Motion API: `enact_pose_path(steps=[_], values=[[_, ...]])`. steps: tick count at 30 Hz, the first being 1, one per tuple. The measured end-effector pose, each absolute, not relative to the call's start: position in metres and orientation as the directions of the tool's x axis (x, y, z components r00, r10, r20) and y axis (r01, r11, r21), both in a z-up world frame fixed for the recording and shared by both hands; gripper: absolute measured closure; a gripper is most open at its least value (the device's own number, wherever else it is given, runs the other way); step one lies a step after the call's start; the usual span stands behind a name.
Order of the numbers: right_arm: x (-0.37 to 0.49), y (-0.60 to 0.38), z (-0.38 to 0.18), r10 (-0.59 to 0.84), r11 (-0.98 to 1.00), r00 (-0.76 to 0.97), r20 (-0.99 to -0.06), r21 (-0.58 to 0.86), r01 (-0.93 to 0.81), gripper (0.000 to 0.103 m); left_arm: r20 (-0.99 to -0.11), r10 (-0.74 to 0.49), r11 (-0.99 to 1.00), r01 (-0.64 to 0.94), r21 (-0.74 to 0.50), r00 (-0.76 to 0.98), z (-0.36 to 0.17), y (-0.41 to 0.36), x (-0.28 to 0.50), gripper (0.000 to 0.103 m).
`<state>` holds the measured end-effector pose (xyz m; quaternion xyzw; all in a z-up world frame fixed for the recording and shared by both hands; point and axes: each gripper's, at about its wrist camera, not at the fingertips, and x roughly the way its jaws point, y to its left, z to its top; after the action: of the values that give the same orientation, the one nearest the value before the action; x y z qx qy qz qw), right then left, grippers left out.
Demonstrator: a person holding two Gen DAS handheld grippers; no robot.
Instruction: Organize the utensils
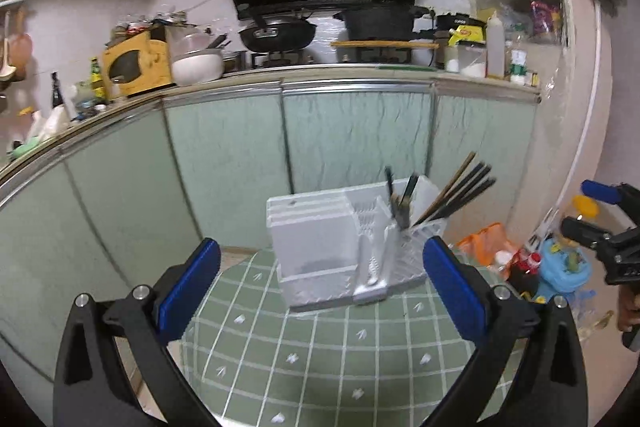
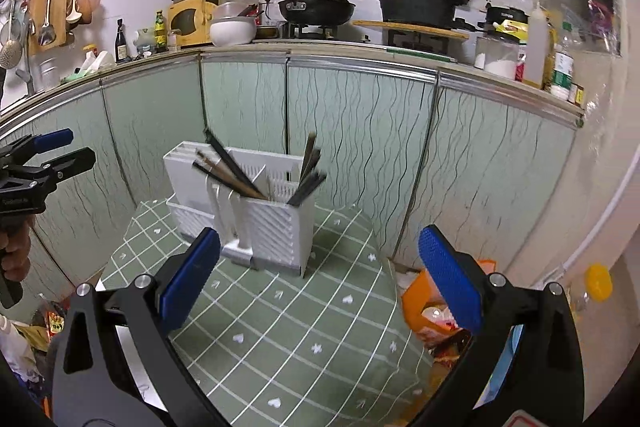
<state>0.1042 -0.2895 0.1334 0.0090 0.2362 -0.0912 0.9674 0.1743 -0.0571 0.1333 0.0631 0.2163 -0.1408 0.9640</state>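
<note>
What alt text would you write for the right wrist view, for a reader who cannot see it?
A white plastic utensil holder holding dark chopsticks stands on a green grid-patterned tablecloth, framed by the open blue-padded right gripper. Behind runs a cluttered kitchen counter; the left gripper shows at left.

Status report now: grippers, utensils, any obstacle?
Left gripper open, empty. Right gripper open, empty. Chopsticks standing in white holder. Nothing between grippers and holder.
</note>
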Motion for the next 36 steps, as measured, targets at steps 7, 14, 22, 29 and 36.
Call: enact_pose_path(steps=[7,14,22,29,36], values=[[0.07,-0.273,0.101,-0.2,0.978,0.861,-0.468,-0.037,0.207,0.007,-0.417,-0.18,0.961,0.25,0.117,0.891,0.108,-0.04,0.138,0.004],[0.05,-0.259,0.069,-0.219,0.973,0.847,-0.485,-0.039,0.229,0.007,-0.418,-0.128,0.974,0.193,0.115,0.899,0.088,-0.028,0.118,0.004],[0.033,-0.241,0.039,-0.24,0.967,0.826,-0.51,-0.048,0.252,0.007,-0.431,-0.11,0.974,0.184,0.135,0.896,0.061,-0.025,0.096,0.004],[0.018,-0.229,0.022,-0.248,0.965,0.817,-0.521,-0.057,0.257,0.007,-0.446,-0.099,0.976,0.174,0.13,0.889,0.036,-0.02,0.075,0.004],[0.014,-0.224,0.01,-0.238,0.966,0.808,-0.54,-0.047,0.253,0.007,-0.479,-0.108,0.98,0.173,0.095,0.871,0.02,-0.018,0.068,0.004]])
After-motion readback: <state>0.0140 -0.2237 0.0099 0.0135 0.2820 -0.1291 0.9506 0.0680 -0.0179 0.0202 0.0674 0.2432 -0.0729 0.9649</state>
